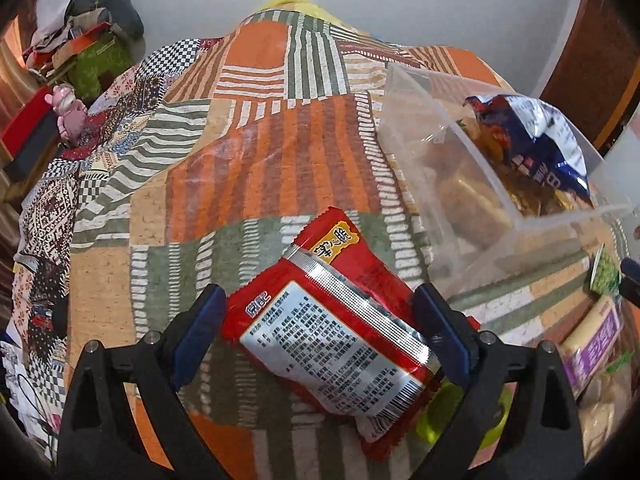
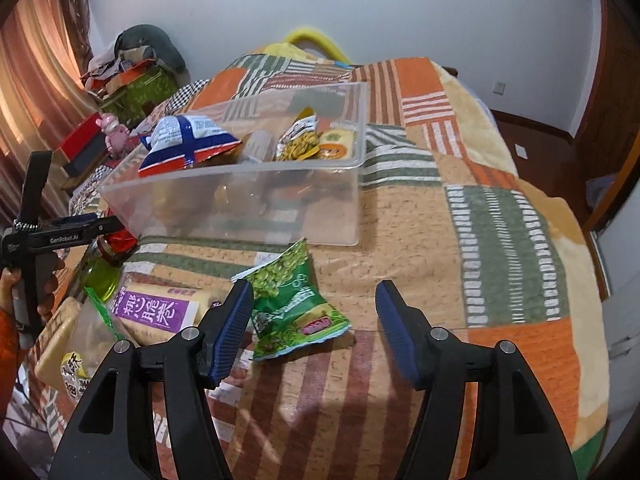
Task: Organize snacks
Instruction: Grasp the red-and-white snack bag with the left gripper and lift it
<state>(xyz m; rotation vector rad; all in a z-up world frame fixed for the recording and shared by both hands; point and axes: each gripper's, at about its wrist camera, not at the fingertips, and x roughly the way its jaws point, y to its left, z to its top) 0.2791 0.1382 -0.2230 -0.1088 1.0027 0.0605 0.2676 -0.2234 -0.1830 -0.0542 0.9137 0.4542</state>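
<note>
The quilt (image 2: 460, 216) fills most of both frames, a patchwork of orange, green and cream blocks spread over the bed. On it, in the centre of my right view, sits the clear bin (image 2: 312, 216); in my left view the same bin (image 1: 448, 184) lies at the right edge. Inside the bin a blue bag (image 2: 188, 140) leans at its left end, and a yellow pack (image 2: 298, 142) lies toward its right end.

Low in the left view, my left gripper (image 1: 320, 334) is closed on a red packet (image 1: 340, 320), its blue pads pressing the packet's two sides, silver label side up.

In the lower left of the right view a purple pack (image 2: 156, 308) lies on the quilt. Just right of it lies a green bag (image 2: 292, 304), crumpled, below the bin and apart from it. My right gripper (image 2: 316, 332) hangs over the quilt with its jaws wide, the left pad just beside the green bag, nothing held.
</note>
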